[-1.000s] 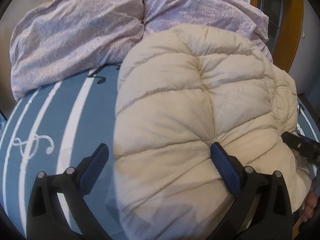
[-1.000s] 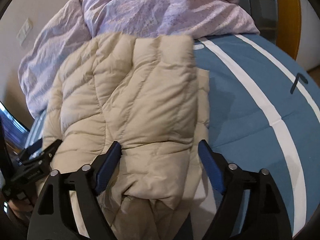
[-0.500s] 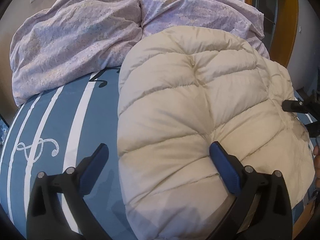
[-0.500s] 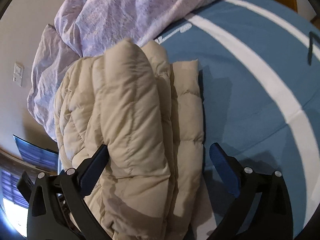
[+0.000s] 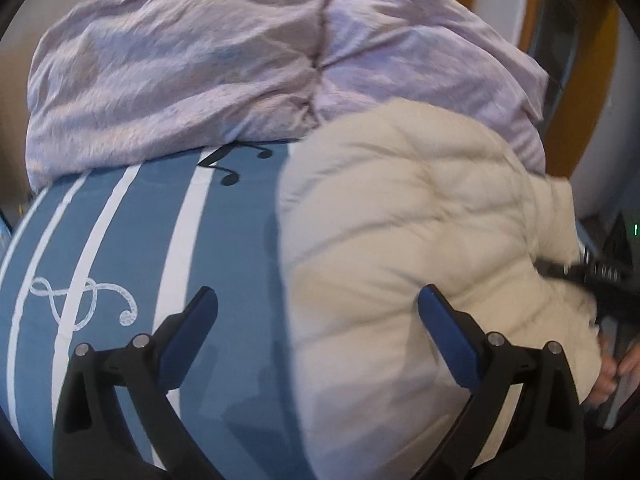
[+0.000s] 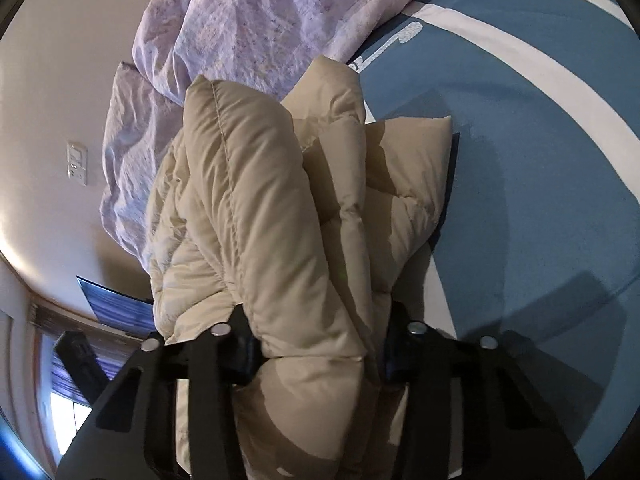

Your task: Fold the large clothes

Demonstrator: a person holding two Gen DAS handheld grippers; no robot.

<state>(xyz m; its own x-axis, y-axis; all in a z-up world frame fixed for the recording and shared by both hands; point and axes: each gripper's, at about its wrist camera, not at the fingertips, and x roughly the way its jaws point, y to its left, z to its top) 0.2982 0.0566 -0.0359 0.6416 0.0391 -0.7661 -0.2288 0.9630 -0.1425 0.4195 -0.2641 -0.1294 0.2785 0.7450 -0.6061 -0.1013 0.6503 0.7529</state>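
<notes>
1. Your left gripper (image 5: 316,316) hangs with its fingers spread wide and nothing between them, over the blue striped bed (image 5: 120,240); the far side of the fold has no support from it.
2. The beige puffer jacket (image 6: 256,208) lies bunched on the bed against the lilac duvet (image 6: 260,20).
3. Your right gripper (image 6: 316,356) has its fingers clenched on a thick wad of jacket; slick, springy padding may squirm out or drag hidden layers askew.

We see a blue, white-striped bed (image 5: 224,240) carrying a beige puffer jacket (image 5: 400,240) and a crumpled lilac duvet (image 5: 200,72).
</notes>
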